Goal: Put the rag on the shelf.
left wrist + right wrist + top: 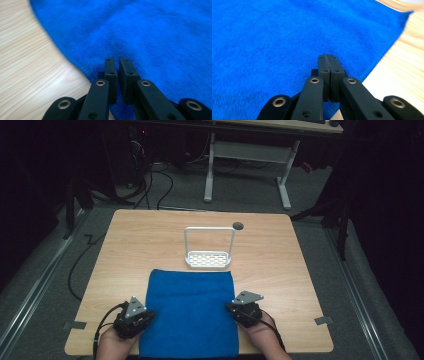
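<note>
Left gripper jaws a sliver apart, right gripper jaws clenched, neither visibly pinching cloth, each at a side edge of the towel lying flat at table's near middle, long axis near-to-far.

Bright overhead light on the table, dark surrounding room, soft blur across both gripper views.
</note>
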